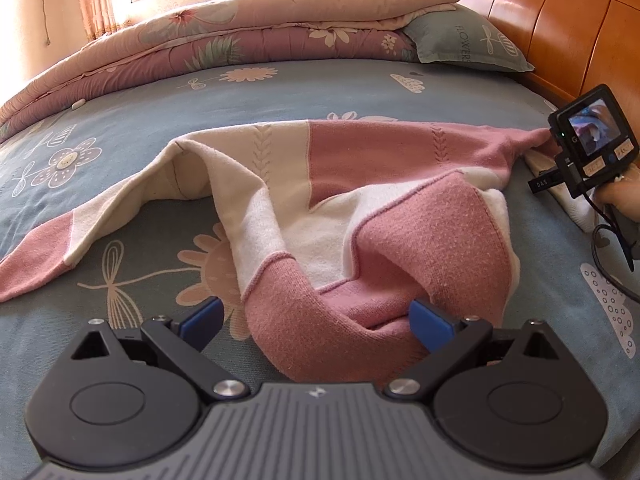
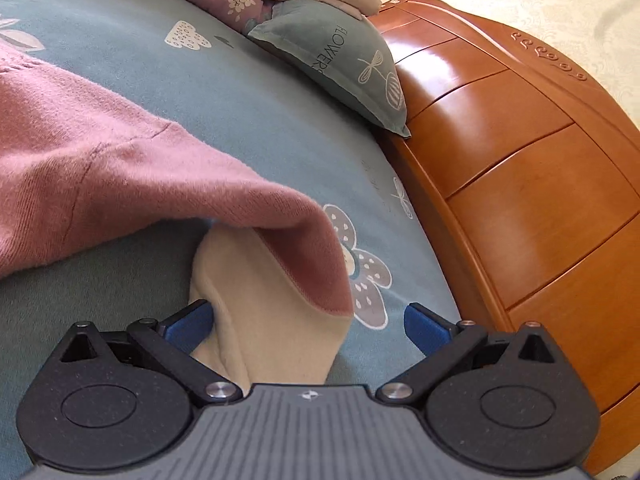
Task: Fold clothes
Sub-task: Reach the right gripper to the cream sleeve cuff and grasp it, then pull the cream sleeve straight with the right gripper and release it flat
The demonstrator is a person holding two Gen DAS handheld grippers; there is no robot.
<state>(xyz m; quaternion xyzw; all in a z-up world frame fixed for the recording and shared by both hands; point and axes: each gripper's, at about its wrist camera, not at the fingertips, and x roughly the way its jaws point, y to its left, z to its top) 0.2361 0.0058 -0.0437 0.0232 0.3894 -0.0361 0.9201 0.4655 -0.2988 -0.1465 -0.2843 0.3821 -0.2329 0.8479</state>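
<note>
A pink and cream knit sweater lies rumpled on the blue-grey flowered bedsheet. My left gripper is open, its blue fingertips spread around a pink fold of the sweater's near edge. In the right wrist view, my right gripper is open too, with the cream cuff of a pink sleeve lying between its fingers, against the left fingertip. The right gripper's body with its small screen shows at the right edge of the left wrist view, held by a hand.
A folded floral quilt and a grey-green pillow lie at the far side of the bed. The wooden headboard runs along the right. A black cable hangs from the right gripper.
</note>
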